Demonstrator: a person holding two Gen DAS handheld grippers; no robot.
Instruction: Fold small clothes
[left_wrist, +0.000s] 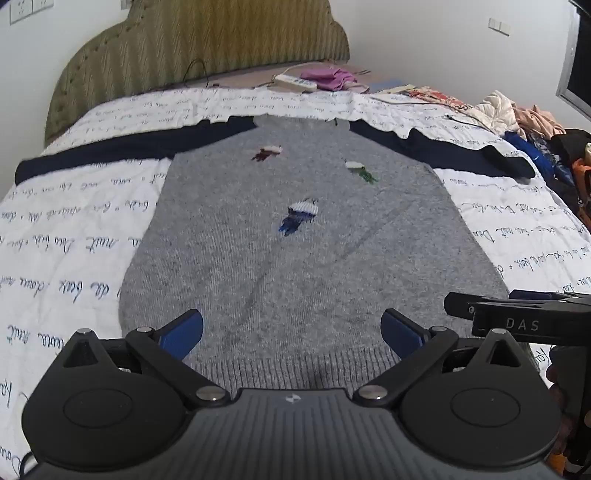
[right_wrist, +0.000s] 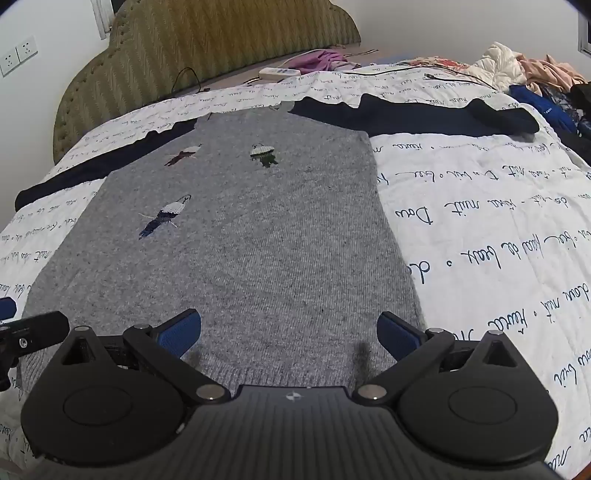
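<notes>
A small grey knitted sweater (left_wrist: 288, 258) with navy sleeves and three embroidered birds lies flat on the bed, sleeves spread out left (left_wrist: 92, 155) and right (left_wrist: 461, 151). It also shows in the right wrist view (right_wrist: 258, 240). My left gripper (left_wrist: 291, 330) is open, its blue pads just above the ribbed hem near the hem's left part. My right gripper (right_wrist: 288, 330) is open above the hem's right part, near the sweater's right edge. The right gripper also shows at the right edge of the left wrist view (left_wrist: 517, 317).
The bed has a white quilt with blue script (right_wrist: 480, 221) and a green padded headboard (left_wrist: 199, 44). A pile of clothes (left_wrist: 524, 118) lies at the far right. A power strip (left_wrist: 295, 83) and a purple cloth (left_wrist: 328, 77) lie by the headboard.
</notes>
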